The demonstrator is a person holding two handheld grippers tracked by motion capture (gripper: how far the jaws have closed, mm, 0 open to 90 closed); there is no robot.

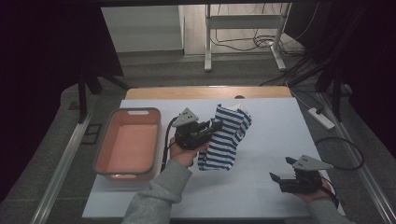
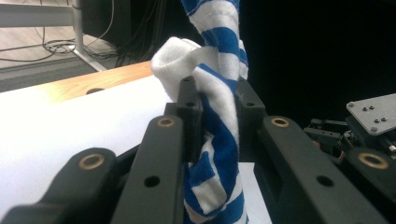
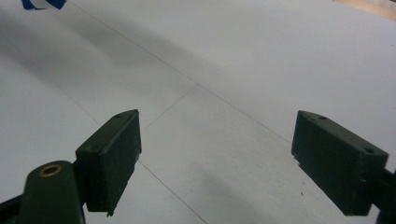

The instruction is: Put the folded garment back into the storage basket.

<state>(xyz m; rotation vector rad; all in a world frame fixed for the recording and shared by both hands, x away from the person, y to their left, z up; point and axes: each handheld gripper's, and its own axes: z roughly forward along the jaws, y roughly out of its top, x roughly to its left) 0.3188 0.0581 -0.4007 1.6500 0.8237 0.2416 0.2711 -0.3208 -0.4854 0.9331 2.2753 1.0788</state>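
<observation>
A blue-and-white striped cloth [image 1: 226, 137] hangs above the middle of the white table cover, lifted off it. My left gripper [image 1: 215, 127] is shut on the cloth's upper edge. In the left gripper view the striped cloth [image 2: 217, 116] is pinched between the two black jaws, bunched above them and trailing down below. My right gripper [image 1: 280, 178] rests low near the table's front right, held in a hand. Its jaws stand wide open in the right gripper view, my right gripper [image 3: 217, 161] with bare table between them. A blue scrap of the cloth [image 3: 44, 3] shows at that view's top left.
A salmon-pink tub [image 1: 127, 142] with a grey rim stands at the left of the table, with nothing in it. A white power strip [image 1: 321, 117] lies on the floor to the right, cables around it. A desk frame [image 1: 243, 32] stands behind the table.
</observation>
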